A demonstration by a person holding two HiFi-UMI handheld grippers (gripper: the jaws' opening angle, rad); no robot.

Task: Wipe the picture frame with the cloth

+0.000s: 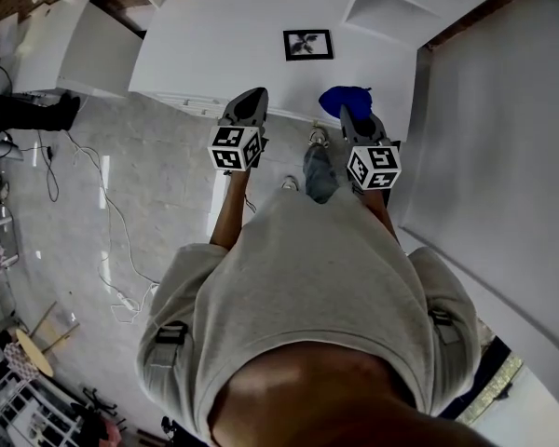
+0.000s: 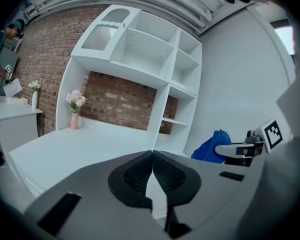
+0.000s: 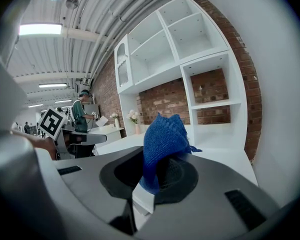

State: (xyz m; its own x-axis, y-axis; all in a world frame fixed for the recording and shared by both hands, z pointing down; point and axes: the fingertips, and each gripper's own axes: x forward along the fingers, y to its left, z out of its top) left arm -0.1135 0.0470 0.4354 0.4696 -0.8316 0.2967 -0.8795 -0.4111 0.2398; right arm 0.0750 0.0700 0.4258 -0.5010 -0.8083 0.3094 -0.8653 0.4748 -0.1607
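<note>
A small black picture frame [image 1: 308,45] lies flat on the white table [image 1: 214,54], well ahead of both grippers. My right gripper [image 1: 353,112] is shut on a blue cloth [image 1: 343,98] at the table's near edge; the cloth [image 3: 162,136] sticks up from between its jaws. My left gripper [image 1: 253,99] hovers over the near edge to the left, shut with nothing in it; its pads [image 2: 140,173] meet at the tips. From the left gripper view the blue cloth [image 2: 211,147] and the right gripper show at the right.
A white shelf unit [image 2: 140,69] stands at the back of the table against a brick wall. A pink vase of flowers [image 2: 74,115] sits at the table's far left. A white wall [image 1: 503,138] runs along the right. Cables [image 1: 112,222] trail on the floor at left.
</note>
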